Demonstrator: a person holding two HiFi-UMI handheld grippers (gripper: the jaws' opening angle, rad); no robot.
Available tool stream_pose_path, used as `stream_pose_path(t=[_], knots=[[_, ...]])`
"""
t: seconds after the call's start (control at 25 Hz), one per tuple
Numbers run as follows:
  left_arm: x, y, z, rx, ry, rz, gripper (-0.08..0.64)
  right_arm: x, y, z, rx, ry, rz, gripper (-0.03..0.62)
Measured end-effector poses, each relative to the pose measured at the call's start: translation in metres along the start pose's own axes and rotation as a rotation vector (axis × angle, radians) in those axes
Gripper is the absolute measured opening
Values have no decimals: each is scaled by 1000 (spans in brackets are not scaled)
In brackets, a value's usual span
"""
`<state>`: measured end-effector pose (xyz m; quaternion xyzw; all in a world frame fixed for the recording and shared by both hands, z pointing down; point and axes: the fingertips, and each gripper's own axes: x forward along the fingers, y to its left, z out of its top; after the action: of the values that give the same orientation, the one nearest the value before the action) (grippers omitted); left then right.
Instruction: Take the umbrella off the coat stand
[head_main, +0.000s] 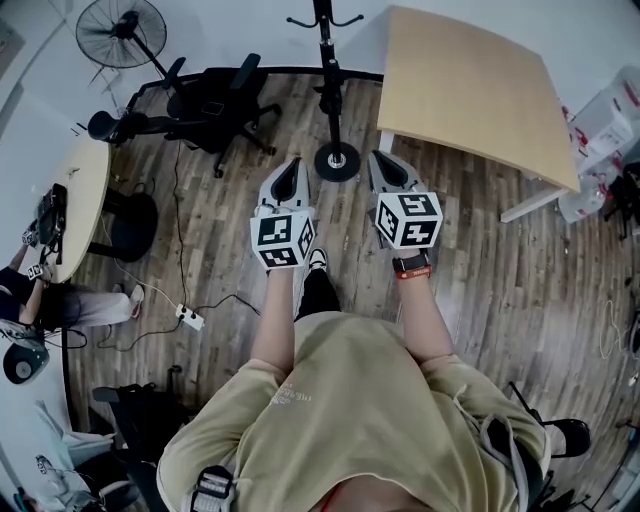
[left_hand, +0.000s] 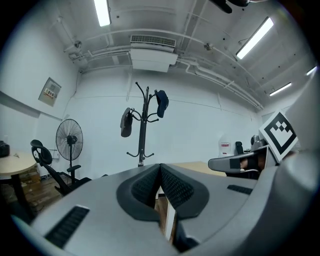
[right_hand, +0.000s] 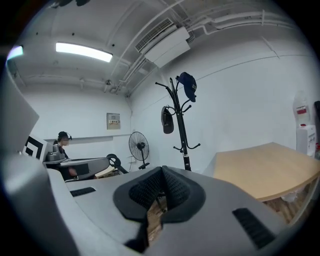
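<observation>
A black coat stand (head_main: 325, 60) rises from a round base (head_main: 337, 161) just ahead of me on the wood floor. In the left gripper view the coat stand (left_hand: 143, 125) carries a short folded dark umbrella (left_hand: 126, 122) on a left hook and a dark blue cap (left_hand: 161, 102) on the upper right. The right gripper view shows the same umbrella (right_hand: 167, 120) and cap (right_hand: 188, 85). My left gripper (head_main: 290, 178) and right gripper (head_main: 385, 165) are held side by side, level, pointing at the stand and well short of it. Both are shut with nothing in them.
A light wooden table (head_main: 470, 90) stands right of the stand. A floor fan (head_main: 120, 32) and a black office chair (head_main: 210, 105) are to its left. A round table (head_main: 80, 200) with a seated person (head_main: 40, 300) is at far left. A power strip (head_main: 190, 318) lies on the floor.
</observation>
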<state>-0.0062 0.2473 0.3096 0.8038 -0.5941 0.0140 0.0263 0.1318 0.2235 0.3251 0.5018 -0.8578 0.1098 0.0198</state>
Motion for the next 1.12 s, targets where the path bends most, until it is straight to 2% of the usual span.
stream_pose_path(t=[0.28, 0.52, 0.64, 0.84, 1.12], knots=[[87, 97, 38, -17, -64, 20, 23, 115, -4, 45, -11, -10, -30, 17], [147, 161, 40, -47, -62, -11, 23, 205, 5, 47, -30, 33, -43, 17], [176, 187, 45, -51, -69, -41, 23, 247, 14, 54, -33, 24, -42, 17], [216, 213, 50, -31, -80, -110, 23, 293, 14, 57, -19, -8, -84, 17], [261, 208, 27, -14, -29, -211, 23, 317, -13, 38, 22, -6, -160, 17]])
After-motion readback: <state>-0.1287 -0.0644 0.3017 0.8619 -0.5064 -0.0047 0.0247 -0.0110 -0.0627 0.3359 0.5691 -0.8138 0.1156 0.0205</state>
